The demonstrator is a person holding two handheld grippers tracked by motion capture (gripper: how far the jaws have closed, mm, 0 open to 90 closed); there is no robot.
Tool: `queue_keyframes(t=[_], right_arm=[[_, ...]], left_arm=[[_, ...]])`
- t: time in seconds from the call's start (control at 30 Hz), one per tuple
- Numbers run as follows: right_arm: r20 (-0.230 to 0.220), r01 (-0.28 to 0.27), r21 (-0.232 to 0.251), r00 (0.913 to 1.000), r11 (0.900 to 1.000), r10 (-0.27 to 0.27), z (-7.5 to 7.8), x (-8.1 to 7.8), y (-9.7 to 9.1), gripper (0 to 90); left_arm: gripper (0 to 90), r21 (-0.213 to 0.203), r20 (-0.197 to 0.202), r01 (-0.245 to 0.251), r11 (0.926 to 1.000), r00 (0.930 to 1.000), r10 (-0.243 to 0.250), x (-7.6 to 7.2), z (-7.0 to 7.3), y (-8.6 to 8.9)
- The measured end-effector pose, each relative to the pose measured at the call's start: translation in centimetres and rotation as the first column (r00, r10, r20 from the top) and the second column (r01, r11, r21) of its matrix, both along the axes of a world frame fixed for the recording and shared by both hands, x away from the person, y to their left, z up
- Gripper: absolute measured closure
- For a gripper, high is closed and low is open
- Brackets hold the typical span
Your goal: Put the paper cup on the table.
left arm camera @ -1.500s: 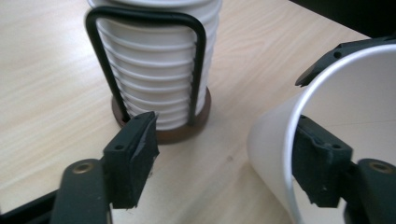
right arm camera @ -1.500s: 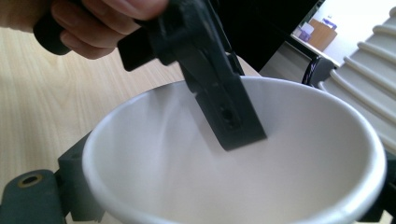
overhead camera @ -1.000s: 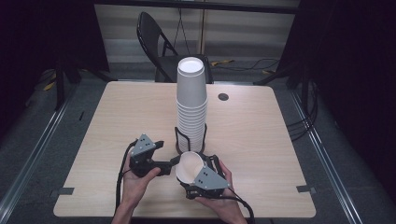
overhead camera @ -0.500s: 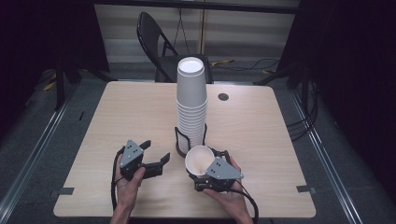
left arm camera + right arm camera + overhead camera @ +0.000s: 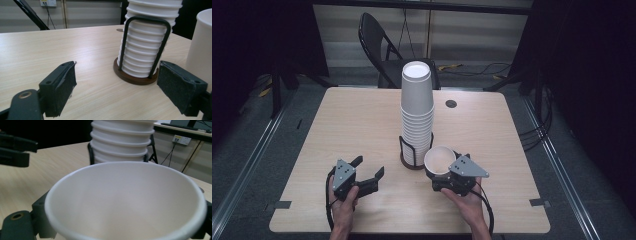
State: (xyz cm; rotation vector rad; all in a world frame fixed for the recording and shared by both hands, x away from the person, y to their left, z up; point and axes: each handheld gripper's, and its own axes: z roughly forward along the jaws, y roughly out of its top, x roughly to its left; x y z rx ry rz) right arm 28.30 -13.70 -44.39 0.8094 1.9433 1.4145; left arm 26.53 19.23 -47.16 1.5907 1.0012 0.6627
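A tall stack of white paper cups [image 5: 417, 112] stands in a black wire holder on a round brown base [image 5: 414, 162] at the table's middle. Just right of the base, my right gripper [image 5: 440, 169] is shut on a single white cup [image 5: 439, 159], held upright with its mouth up. That cup's open mouth [image 5: 127, 202] looms large in the right gripper view, with the stack [image 5: 122, 142] behind it. My left gripper [image 5: 368, 168] is open and holds nothing, left of the holder near the front edge. Its pads [image 5: 62, 82] frame the stack [image 5: 145, 42] and the held cup's wall [image 5: 201, 47].
The light wood table [image 5: 337, 120] has a round cable hole [image 5: 451, 104] behind the stack. A black folding chair [image 5: 384, 45] stands beyond the far edge. Cables trail on the floor at the right [image 5: 532, 130]. Tape marks sit at the front corners.
The cup lay tilted between both grippers; now my right gripper holds it upright, a little farther right. My left gripper has pulled away to the left, open.
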Motion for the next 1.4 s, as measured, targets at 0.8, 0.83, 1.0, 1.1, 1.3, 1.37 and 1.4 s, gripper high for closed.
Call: queue_keyframes(t=[0.8, 0.83, 1.0, 1.1, 1.3, 1.37, 1.4], right_arm=[[-0.027, 0.14, 0.071, 0.9899, 0.9875, -0.139, 2.1, 5.4, -2.8, 10.2], [-0.025, 0.15, 0.068, 0.9886, 0.9863, -0.149, 2.1, 5.7, -2.9, 10.2], [-0.036, 0.181, 0.083, 0.9833, 0.98, -0.178, 2.2, 7.3, -3.6, 10.2], [-0.047, 0.205, 0.087, 0.9784, 0.9749, -0.201, 1.9, 8.7, -4.1, 10.2], [-0.064, 0.241, 0.094, 0.9697, 0.966, -0.236, 1.2, 10.8, -4.8, 10.2], [-0.07, 0.248, 0.095, 0.9676, 0.9639, -0.243, 1.0, 11.1, -4.9, 10.3], [-0.07, 0.254, 0.089, 0.9661, 0.963, -0.249, 0.9, 11.4, -5.0, 10.3]], left_arm=[[15.5, 0.028, 0.063, -0.122, 0.9921, 0.9907, 0.12, -0.6, -2.4, 0.0], [15.6, 0.035, 0.07, -0.13, 0.9909, 0.9894, 0.128, -0.7, -2.4, 0.0], [15.6, 0.003, 0.075, -0.127, 0.9919, 0.9892, 0.126, -0.7, -2.5, 0.2], [15.7, 0.017, 0.09, -0.127, 0.9918, 0.9881, 0.125, -0.9, -2.5, 0.1], [15.8, 0.009, 0.091, -0.12, 0.9927, 0.9887, 0.119, -0.9, -2.5, 0.2], [15.8, 0.01, 0.092, -0.121, 0.9926, 0.9885, 0.119, -0.9, -2.5, 0.2], [15.9, 0.006, 0.095, -0.12, 0.9928, 0.9884, 0.118, -0.9, -2.5, 0.2]])
